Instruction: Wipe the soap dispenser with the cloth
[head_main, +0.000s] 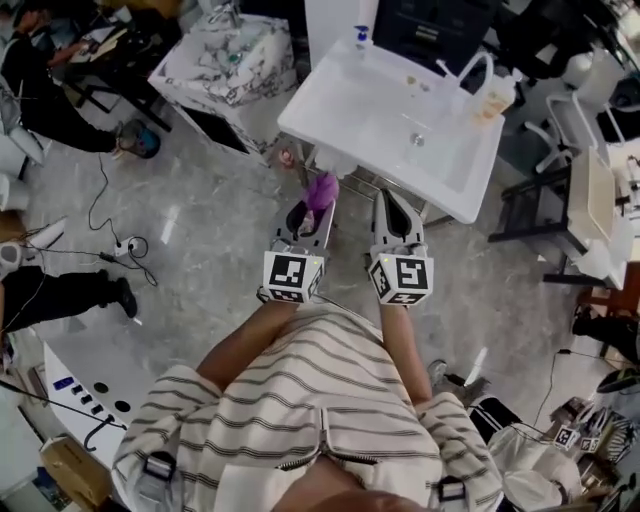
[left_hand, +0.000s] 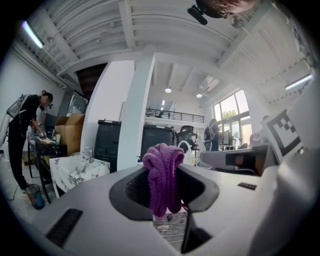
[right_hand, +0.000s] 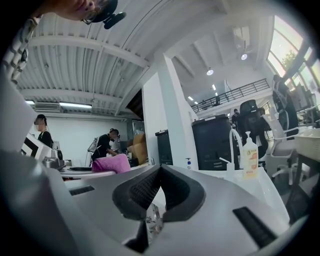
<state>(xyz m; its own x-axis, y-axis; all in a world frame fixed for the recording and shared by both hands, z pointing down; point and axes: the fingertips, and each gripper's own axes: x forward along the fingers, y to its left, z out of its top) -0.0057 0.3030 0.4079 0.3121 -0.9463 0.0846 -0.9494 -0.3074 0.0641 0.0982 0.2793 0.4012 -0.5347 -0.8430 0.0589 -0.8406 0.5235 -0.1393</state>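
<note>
Soap dispenser (head_main: 497, 98) stands on sink (head_main: 303, 121); left tool (head_main: 311, 220) grips purple cloth (head_main: 321, 190).

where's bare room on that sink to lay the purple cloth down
The left ledge of the sink is bare from the blue-capped bottle down to the near edge, and the basin is bare around the drain. The back right corner is crowded: the tap and the soap dispenser stand close together there.

White sink (head_main: 312, 126) close ahead
</note>
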